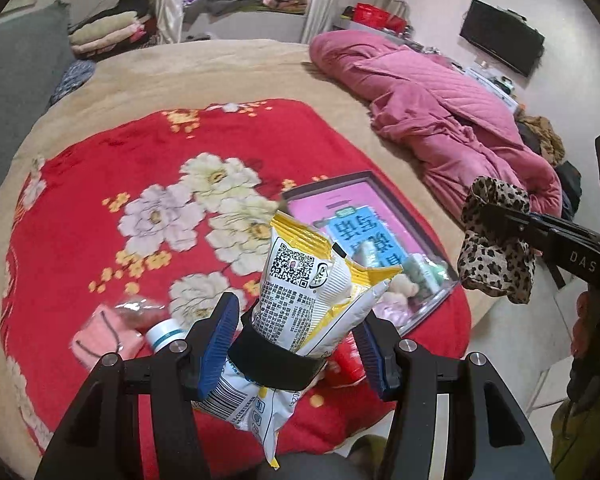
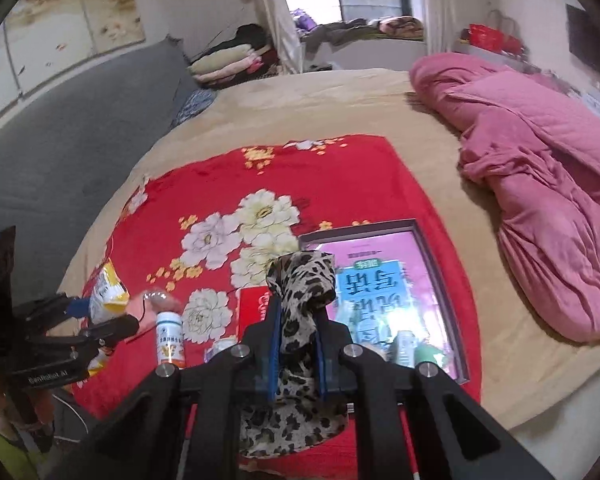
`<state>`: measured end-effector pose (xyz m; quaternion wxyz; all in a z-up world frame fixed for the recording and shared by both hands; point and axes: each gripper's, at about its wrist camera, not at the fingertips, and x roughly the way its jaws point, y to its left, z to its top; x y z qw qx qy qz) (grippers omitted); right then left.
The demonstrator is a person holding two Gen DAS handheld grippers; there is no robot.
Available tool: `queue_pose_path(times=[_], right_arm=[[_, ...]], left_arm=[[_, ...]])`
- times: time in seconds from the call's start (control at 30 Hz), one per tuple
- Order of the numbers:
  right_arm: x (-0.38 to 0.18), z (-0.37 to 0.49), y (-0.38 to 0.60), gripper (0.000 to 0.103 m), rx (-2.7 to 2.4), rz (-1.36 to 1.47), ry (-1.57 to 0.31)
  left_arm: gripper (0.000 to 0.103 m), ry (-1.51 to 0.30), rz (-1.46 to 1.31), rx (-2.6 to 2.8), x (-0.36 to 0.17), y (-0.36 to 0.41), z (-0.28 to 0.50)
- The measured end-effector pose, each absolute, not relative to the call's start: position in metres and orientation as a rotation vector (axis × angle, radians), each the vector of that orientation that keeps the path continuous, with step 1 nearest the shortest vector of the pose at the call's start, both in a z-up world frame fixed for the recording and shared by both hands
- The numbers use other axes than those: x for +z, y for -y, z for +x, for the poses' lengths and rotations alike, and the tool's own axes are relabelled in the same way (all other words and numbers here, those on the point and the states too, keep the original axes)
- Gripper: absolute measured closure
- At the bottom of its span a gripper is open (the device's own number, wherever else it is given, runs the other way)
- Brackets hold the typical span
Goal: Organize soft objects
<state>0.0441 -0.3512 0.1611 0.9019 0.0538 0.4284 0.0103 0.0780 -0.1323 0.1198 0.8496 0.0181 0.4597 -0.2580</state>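
My left gripper (image 1: 294, 316) is shut on a yellow and white snack bag (image 1: 300, 272) with a black band around its middle, and the bag hangs above the red floral blanket (image 1: 140, 152). My right gripper (image 2: 298, 312) is shut on a leopard-print cloth (image 2: 304, 280), also held off the bed. In the left wrist view that cloth (image 1: 496, 240) hangs at the far right in the right gripper (image 1: 496, 232). The right wrist view shows the left gripper (image 2: 100, 316) with the snack bag (image 2: 108, 292) at the left edge.
A dark-framed tray (image 1: 324, 185) with a pink and blue sheet holds small bottles and a plush toy. A white bottle (image 2: 170, 338), a red pack (image 2: 256, 304), a pink knitted piece (image 1: 100, 336) and a clear bag (image 1: 140, 312) lie on the blanket. A pink quilt (image 1: 440, 120) is heaped at the right.
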Motion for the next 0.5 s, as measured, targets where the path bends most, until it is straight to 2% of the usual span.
queue_pose_path(times=[0.5], right_arm=[[0.167,0.035,0.401,0.089,-0.044,0.142,-0.852]], left_arm=[[0.045,-0.987,0.05,-0.652,0.117,0.212,0.073]])
